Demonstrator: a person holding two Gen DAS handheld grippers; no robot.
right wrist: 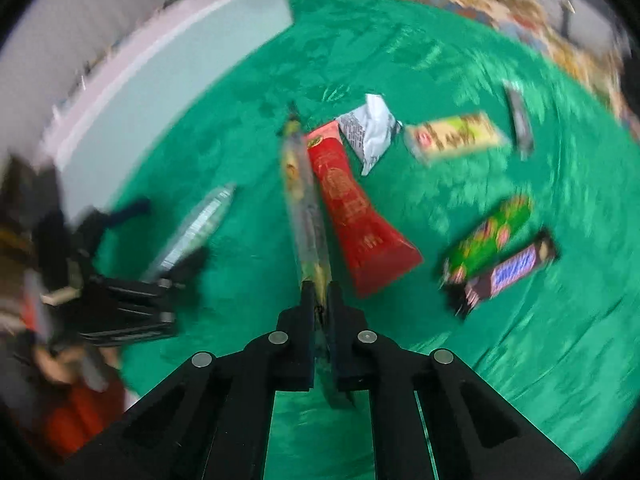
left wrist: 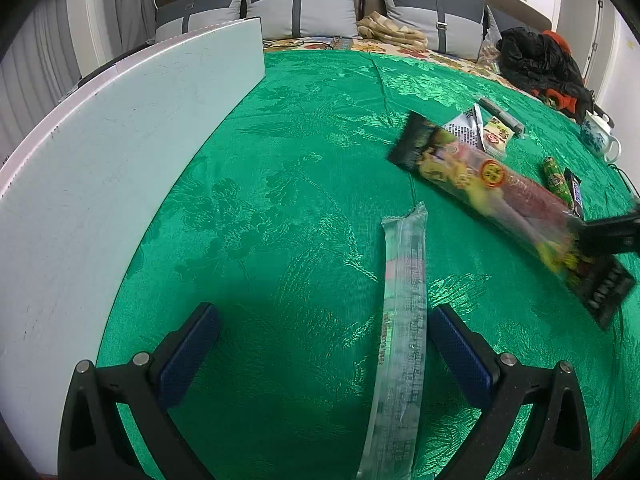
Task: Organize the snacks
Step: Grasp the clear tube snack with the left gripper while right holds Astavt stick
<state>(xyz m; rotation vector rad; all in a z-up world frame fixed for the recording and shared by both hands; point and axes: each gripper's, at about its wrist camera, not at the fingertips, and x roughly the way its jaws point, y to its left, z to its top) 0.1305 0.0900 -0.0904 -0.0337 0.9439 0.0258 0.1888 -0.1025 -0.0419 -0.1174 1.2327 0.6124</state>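
Green cloth point(left wrist: 304, 128), white board point(left wrist: 120, 152) left; cushions point(left wrist: 304, 12), teapot point(left wrist: 600, 136) behind.

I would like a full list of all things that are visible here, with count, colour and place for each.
green cloth: one, green, covers the surface
white board: one, pale, left of the cloth
clear long packet: one, transparent, on the cloth between the left jaws
long dark snack pack: one, black with yellow, held up by the right gripper
red packet: one, red, centre of cloth
silver packet: one, silver-white, beyond the red one
pale bar: one, cream
green pack: one, green
Snickers bar: one, brown
teapot: one, white-blue, far right
cushions: several, grey, behind
left hand-held gripper: open
right hand-held gripper: shut on the pack
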